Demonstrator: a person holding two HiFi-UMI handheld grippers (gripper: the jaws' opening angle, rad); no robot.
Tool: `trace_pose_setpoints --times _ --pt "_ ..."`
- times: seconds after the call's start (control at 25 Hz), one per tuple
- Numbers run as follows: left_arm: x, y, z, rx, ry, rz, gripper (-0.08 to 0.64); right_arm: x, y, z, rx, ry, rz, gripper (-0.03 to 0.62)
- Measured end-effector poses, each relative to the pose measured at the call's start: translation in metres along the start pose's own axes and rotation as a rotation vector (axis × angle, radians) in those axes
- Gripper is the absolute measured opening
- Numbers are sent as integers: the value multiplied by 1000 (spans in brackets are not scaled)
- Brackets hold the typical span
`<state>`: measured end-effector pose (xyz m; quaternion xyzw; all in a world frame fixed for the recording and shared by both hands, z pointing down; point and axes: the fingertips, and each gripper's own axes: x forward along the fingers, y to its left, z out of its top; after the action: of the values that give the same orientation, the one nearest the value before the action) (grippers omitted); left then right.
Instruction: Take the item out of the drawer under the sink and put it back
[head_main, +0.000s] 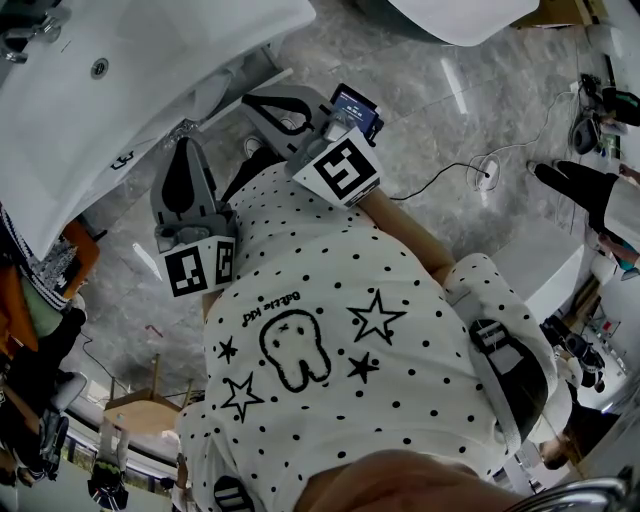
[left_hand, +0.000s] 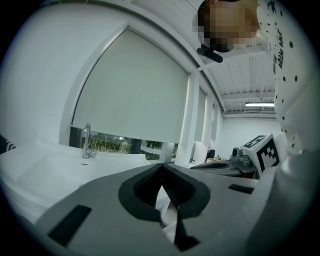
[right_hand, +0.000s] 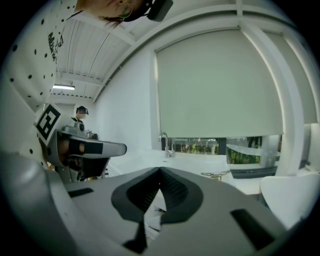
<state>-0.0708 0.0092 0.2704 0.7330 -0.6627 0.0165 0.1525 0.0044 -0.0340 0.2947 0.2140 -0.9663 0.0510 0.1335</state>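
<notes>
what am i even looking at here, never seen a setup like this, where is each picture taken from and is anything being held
No robot here: a person in a dotted white shirt holds a two-jaw gripper in each hand. The head view comes from a camera on the person's head, looking down past the shirt at a grey marble floor and a white sink. The other two pictures come from cameras riding on the grippers, looking along their jaws towards the sink's tap and a window blind. The left gripper and the right gripper both have their jaws together, holding nothing. No drawer is in view.
</notes>
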Motion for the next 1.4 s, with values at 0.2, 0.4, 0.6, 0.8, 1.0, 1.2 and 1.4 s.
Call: trace_pose_setpoints --times 0.2,0.4,0.6,0.8,1.0,1.2,1.4 --pt "0 0 1 -2 -3 0 5 0 0 0 0 1 1 12" --pt "2 0 7 -2 -48 -5 5 1 0 0 0 2 1 11" --pt "0 0 0 -8 4 3 5 0 0 0 -3 3 1 12" --pt "1 -1 2 -14 -6 2 5 0 -1 -1 -2 4 -4 12" --pt "1 -1 1 -15 0 2 5 1 0 0 -13 6 -3 12" --pt "1 0 0 -11 0 2 5 1 1 0 -13 8 2 11" --pt "1 -1 1 -10 -3 0 5 1 1 0 -14 9 3 11"
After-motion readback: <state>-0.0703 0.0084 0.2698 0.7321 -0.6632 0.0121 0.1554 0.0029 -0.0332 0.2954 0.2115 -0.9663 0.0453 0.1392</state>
